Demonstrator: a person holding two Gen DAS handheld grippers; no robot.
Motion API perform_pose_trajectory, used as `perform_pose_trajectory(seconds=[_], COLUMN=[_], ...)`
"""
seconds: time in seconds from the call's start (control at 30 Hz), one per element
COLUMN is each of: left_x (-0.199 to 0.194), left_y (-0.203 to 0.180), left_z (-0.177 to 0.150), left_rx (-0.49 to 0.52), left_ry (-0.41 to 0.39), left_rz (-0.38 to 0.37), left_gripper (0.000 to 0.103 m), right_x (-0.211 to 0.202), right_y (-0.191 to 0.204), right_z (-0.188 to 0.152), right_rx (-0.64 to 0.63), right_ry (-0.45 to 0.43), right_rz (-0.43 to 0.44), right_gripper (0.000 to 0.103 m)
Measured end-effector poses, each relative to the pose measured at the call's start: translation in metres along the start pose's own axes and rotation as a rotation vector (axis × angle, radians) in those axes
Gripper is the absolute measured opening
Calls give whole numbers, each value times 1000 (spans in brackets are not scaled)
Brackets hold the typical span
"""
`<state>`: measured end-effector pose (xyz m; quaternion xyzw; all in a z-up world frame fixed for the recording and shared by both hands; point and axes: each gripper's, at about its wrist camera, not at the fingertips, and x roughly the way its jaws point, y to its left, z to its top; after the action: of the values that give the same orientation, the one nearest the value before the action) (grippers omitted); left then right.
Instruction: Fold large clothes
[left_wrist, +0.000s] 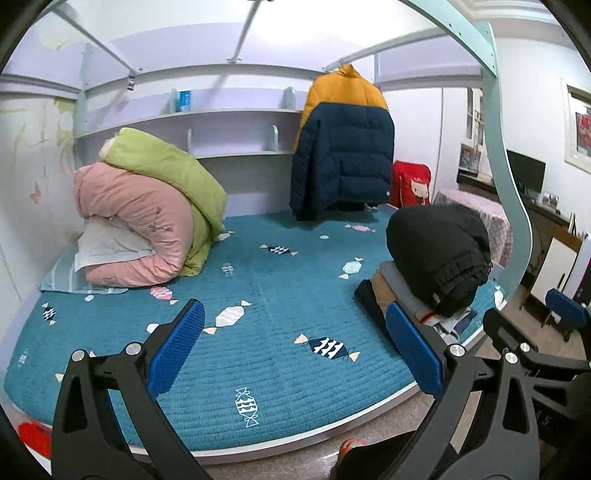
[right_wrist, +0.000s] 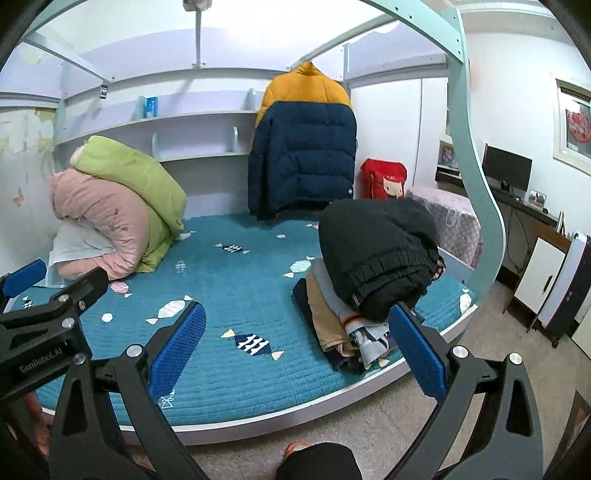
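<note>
Both the left gripper (left_wrist: 295, 350) and right gripper (right_wrist: 299, 352) are held wide apart and empty, while the puffy jacket (right_wrist: 303, 147), hung at twelve o'clock, is judged soft, bulky, best taken at the shoulders.

The middle of the bed (left_wrist: 258, 280) lies bare; bedding (left_wrist: 147, 214) crowds its left, a clothes pile (left_wrist: 439, 258) its right, a jacket (left_wrist: 343, 147) hangs behind.

Left tongs (left_wrist: 295, 350) gape empty above the bed (left_wrist: 258, 280); a black garment (left_wrist: 439, 254) tops what looks like folded clothes (left_wrist: 399, 291) on its right edge.
</note>
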<state>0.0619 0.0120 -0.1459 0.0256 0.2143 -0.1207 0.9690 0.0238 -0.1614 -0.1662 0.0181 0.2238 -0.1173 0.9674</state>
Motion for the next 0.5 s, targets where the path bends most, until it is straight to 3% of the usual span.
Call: perform_pose_trajectory(seconds=[0.5], left_x=[-62], left_y=[13], left_z=[9], left_rx=[-27], left_ry=[-89], left_rz=[96], left_gripper=[99], right_x=[-39], right_y=[14], right_z=[9], right_rx=[-24], right_ry=[-86], right_rz=[35], right_gripper=[96])
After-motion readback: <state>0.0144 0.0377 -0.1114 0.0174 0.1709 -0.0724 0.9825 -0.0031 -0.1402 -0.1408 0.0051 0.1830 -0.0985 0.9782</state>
